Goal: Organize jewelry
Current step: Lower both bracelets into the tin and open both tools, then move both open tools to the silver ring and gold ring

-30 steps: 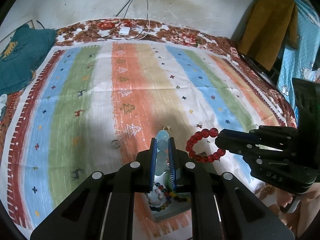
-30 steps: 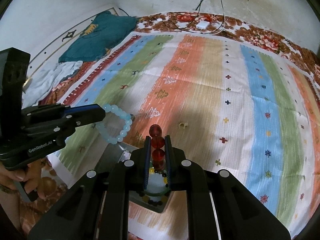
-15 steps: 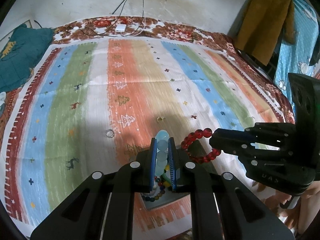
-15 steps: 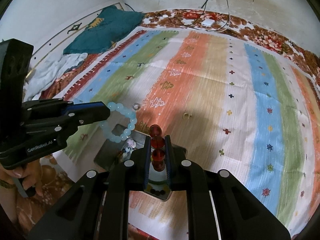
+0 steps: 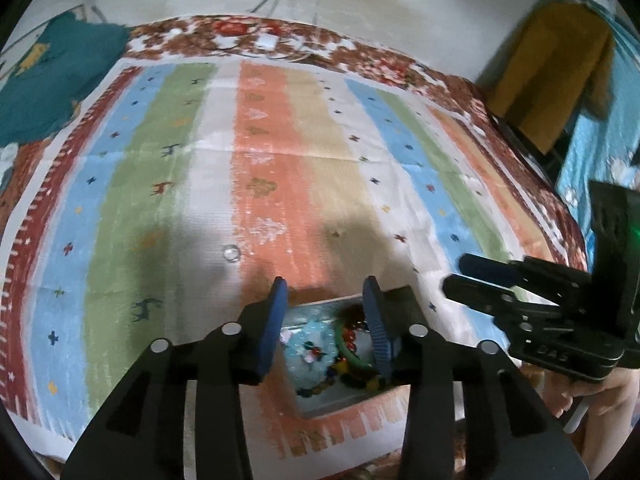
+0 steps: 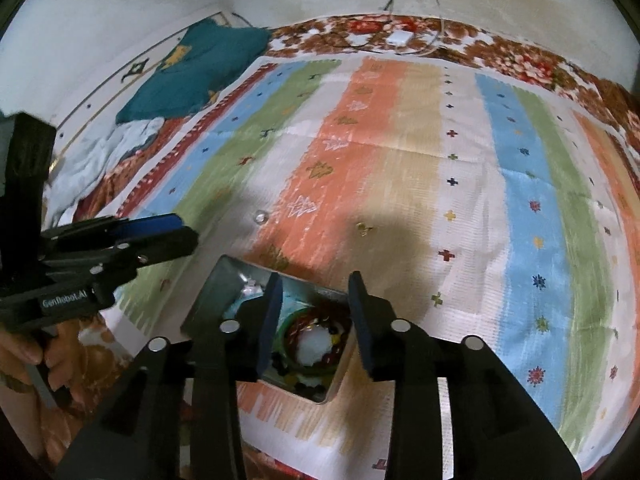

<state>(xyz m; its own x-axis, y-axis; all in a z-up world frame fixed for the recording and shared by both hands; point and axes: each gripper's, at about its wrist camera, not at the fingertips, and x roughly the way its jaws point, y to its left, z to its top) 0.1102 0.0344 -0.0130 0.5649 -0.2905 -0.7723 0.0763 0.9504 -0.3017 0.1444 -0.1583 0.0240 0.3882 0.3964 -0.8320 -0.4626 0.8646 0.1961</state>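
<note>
A grey metal box [image 5: 320, 305] [image 6: 224, 280] sits on the striped cloth near its front edge. Inside lie a pale blue bead bracelet [image 5: 310, 344], a red bead bracelet [image 6: 316, 322], a green bangle [image 6: 286, 340] and dark beads. My left gripper [image 5: 326, 286] is open and empty just above the box. My right gripper [image 6: 314, 280] is open and empty above the box too. A small silver ring [image 5: 232, 254] [image 6: 260, 216] lies on the cloth beyond the box. A small gold piece [image 6: 362, 229] lies on the orange stripe.
The striped cloth [image 5: 280, 152] covers a bed with a floral border. A teal cushion [image 6: 192, 72] lies at the far left. A white charger and cables [image 6: 400, 37] sit at the far edge. Yellow and blue fabrics [image 5: 552, 64] hang at the right.
Both grippers have opened and let go of their bracelets. The pale blue and red bracelets now lie in the box. Both grippers have come closer to the box.
</note>
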